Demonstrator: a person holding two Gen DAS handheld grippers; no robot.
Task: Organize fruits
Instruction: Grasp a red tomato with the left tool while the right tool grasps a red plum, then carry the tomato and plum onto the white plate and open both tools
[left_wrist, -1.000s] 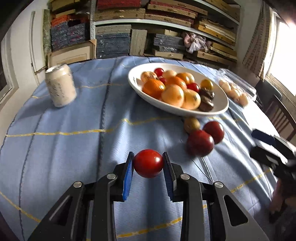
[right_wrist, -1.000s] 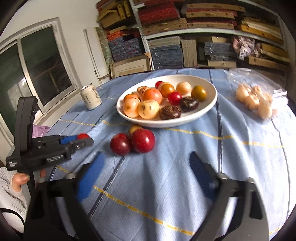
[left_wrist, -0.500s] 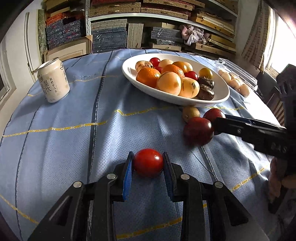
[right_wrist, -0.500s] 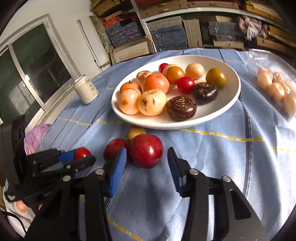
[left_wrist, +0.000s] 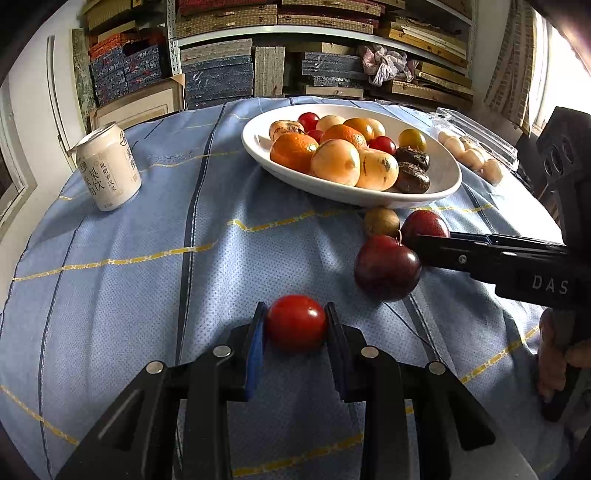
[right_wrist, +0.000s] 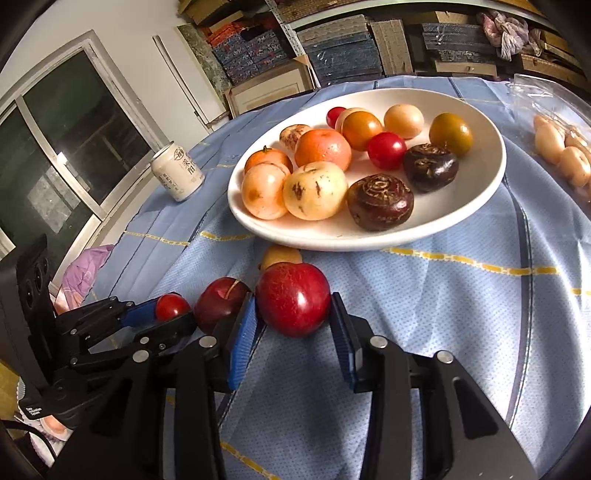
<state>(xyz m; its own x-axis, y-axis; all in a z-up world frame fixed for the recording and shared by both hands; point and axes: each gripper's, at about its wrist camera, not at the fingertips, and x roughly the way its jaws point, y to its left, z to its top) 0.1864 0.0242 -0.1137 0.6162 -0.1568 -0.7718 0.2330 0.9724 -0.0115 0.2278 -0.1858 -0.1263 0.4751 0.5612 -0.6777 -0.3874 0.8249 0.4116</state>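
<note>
My left gripper (left_wrist: 295, 314) is shut on a small red tomato (left_wrist: 296, 325), held just above the blue tablecloth. My right gripper (right_wrist: 293, 314) has its jaws closing on a red plum (right_wrist: 293, 299) that sits on the cloth; both blue pads touch its sides. A darker plum (right_wrist: 221, 299) lies just left of it, and a small yellow-brown fruit (right_wrist: 282, 254) sits behind. Beyond them stands the white bowl (right_wrist: 495, 162), holding several oranges, pale fruits, tomatoes and two dark brown ones. In the left wrist view the right gripper's fingers (left_wrist: 432, 243) reach in from the right.
A pale drink can (left_wrist: 109, 166) stands at the table's far left. At the far right, a clear plastic tray (left_wrist: 476, 158) holds pale round fruits. Shelves of stacked boxes line the wall behind. A hand (left_wrist: 554, 354) grips the right tool's handle.
My right gripper moved forward and down to the red plum, and its wide-open jaws closed around it. The left gripper kept hold of the tomato and barely moved.
</note>
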